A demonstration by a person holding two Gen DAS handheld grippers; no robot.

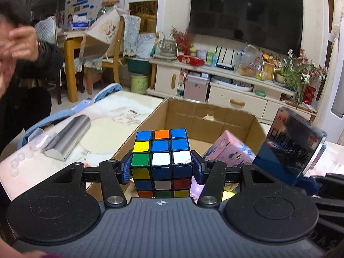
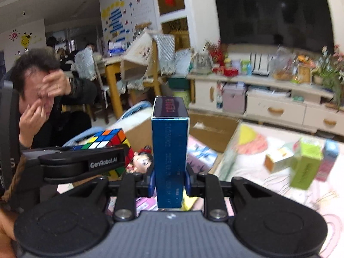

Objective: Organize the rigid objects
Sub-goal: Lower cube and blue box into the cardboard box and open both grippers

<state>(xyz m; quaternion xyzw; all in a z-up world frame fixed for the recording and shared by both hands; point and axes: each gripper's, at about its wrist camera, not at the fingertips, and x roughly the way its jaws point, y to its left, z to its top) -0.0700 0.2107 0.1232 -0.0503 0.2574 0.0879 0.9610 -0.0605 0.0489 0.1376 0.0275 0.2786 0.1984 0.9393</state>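
left gripper pinches the puzzle cube across two opposite side faces, blue pads pressed on the lower-middle rows. cube sits upright btwn the fingers, held in the air over the near edge of the cardboard box. judged: cube is rigid, light, w/ smooth sticker faces that could slip, and the layers can twist, so a flat squeeze across full faces as here looks the safe hold; a corner grip would prob rotate it.

right gripper is clamped on the blue carton, jaws nearly together on its narrow width, carton standing tall and upright out of the fingers. hold is low on it, so the long top part could lever if bumped; thin card, prob light, may dent under hard squeeze.

both grippers tilt downward toward the box, side by side, left one just beside the right in the right wrist view. inside the box lies a pink box. further out on the table: a silver case to the left, a green carton and small boxes to the right, well apart from the box. a person sits beyond, hands at face.
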